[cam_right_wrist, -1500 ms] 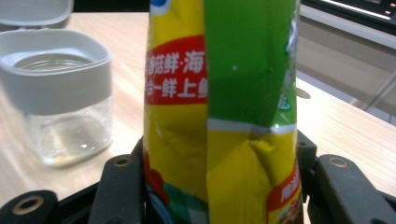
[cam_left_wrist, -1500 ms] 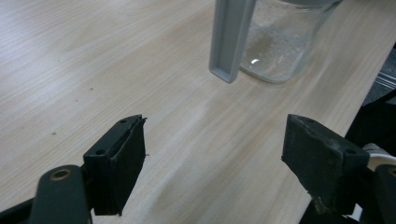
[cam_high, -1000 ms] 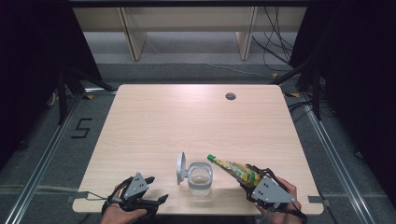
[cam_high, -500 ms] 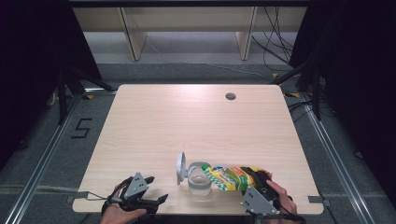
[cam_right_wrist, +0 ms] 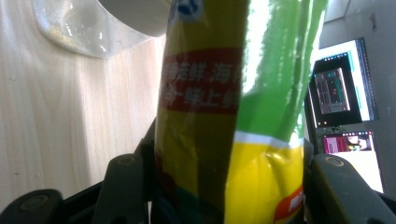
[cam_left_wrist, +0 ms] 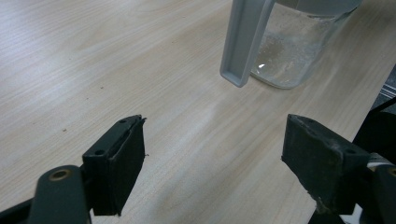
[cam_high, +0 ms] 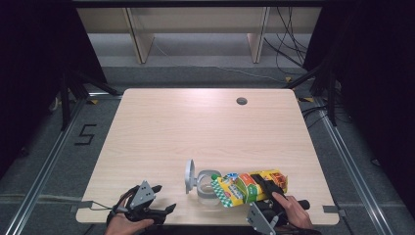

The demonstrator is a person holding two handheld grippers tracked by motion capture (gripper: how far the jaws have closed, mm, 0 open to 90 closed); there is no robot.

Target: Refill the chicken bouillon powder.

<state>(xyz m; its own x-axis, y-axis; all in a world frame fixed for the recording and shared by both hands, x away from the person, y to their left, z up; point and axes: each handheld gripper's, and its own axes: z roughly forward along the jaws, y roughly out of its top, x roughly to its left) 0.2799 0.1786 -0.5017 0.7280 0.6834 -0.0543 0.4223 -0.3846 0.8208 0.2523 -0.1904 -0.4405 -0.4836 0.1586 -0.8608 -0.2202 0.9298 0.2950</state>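
A yellow and green snack bag (cam_high: 247, 187) lies almost level above the table, its left end over the mouth of a clear glass jar (cam_high: 208, 190). My right gripper (cam_high: 268, 185) is shut on the bag's right part, near the table's front edge. In the right gripper view the bag (cam_right_wrist: 233, 116) stands between both jaws, with the jar (cam_right_wrist: 84, 28) beyond it. The jar's grey lid (cam_high: 190, 176) stands flipped open on its left side. My left gripper (cam_high: 164, 198) rests open at the front left, and in the left gripper view (cam_left_wrist: 215, 158) nothing is between its jaws; the jar (cam_left_wrist: 294, 46) and lid (cam_left_wrist: 243, 42) are ahead.
The light wooden table (cam_high: 195, 127) has a small round cable hole (cam_high: 241, 101) at the back right. Metal frame rails run along both sides of the table. Screens (cam_right_wrist: 343, 98) glow to the right in the right gripper view.
The bag has tipped from slanting up and to the left down to nearly level, and its end has come over the jar's mouth. My right hand has turned with it. The left gripper has kept still.
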